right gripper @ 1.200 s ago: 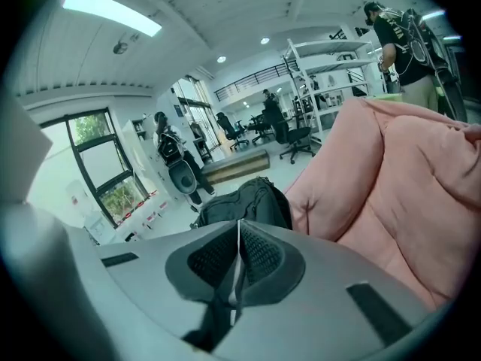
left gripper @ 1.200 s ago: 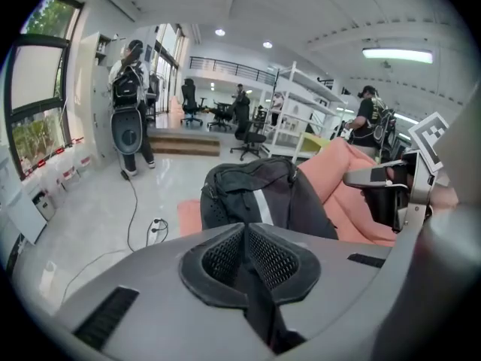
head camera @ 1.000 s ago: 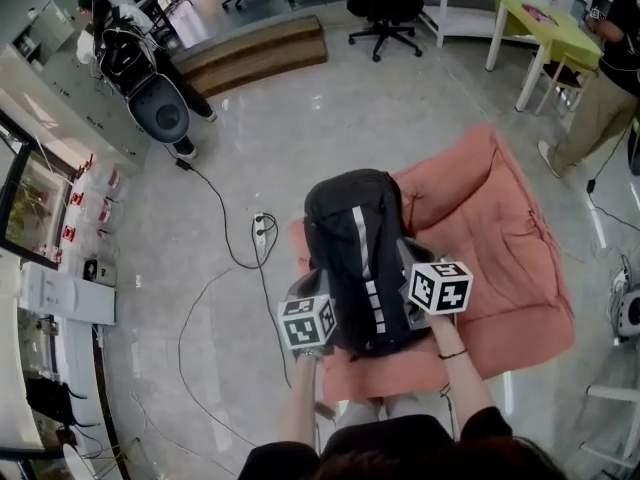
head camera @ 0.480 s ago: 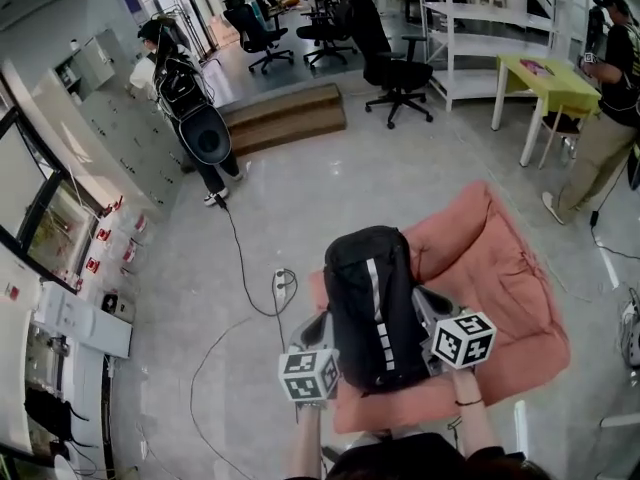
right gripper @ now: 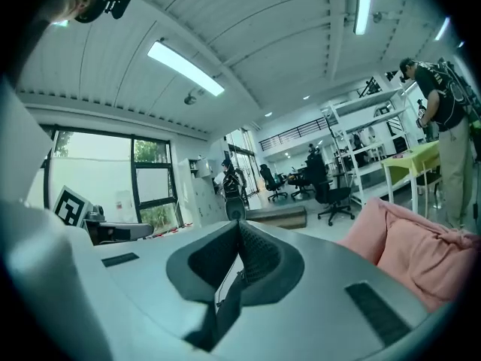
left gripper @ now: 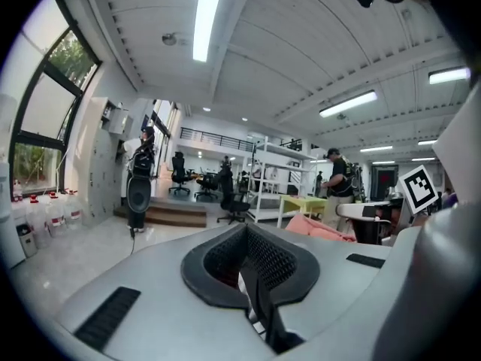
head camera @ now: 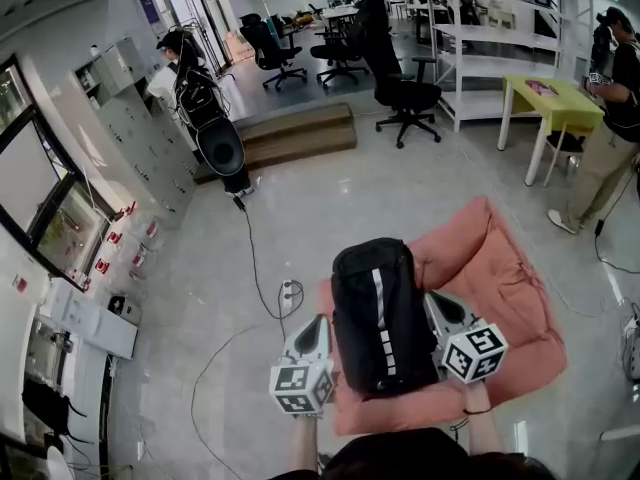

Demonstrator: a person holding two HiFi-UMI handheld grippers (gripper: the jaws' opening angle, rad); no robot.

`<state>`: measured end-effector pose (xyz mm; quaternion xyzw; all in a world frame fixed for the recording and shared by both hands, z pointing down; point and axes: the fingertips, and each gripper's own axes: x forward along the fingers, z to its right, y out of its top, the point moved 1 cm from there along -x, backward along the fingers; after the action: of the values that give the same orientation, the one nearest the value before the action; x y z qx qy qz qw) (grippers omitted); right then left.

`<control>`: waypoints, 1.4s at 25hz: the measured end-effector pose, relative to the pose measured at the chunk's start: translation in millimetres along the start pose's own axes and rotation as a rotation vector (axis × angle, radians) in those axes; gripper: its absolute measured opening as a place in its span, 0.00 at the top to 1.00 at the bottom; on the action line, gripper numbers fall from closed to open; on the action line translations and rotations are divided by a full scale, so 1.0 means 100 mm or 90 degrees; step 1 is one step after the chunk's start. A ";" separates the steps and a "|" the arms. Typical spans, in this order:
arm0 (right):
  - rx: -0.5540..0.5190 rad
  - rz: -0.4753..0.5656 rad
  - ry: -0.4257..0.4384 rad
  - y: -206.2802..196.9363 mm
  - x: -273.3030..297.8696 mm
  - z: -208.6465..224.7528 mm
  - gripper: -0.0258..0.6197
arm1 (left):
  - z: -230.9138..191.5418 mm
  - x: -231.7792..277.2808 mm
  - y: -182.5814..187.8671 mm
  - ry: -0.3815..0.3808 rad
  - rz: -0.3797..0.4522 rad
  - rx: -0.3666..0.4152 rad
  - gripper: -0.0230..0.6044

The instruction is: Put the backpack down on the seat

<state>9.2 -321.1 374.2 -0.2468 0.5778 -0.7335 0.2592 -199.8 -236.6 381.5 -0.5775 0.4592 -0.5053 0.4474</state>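
While the black fabric backpack (head camera: 380, 318) sits over the salmon-pink cushioned seat (head camera: 505, 278), the left gripper (head camera: 319, 320) beside it pinches a thin black strap (left gripper: 259, 307), and the right gripper (head camera: 431, 298) opposite pinches a second strap (right gripper: 224, 310).

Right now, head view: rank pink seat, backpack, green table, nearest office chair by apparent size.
pink seat
backpack
green table and office chair: look alike, both farther off, unranked
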 end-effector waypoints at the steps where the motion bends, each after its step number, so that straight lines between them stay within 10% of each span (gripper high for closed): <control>1: -0.006 0.005 0.000 0.03 -0.03 -0.01 0.94 | 0.01 -0.03 0.03 -0.002 0.006 0.006 0.94; 35: -0.046 0.035 -0.030 0.13 -0.30 0.18 0.94 | -0.10 -0.25 0.10 0.035 0.030 0.062 0.94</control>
<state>44.5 -317.1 363.9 -0.2571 0.6045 -0.6986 0.2835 -212.3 -214.8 367.9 -0.5304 0.4596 -0.5319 0.4739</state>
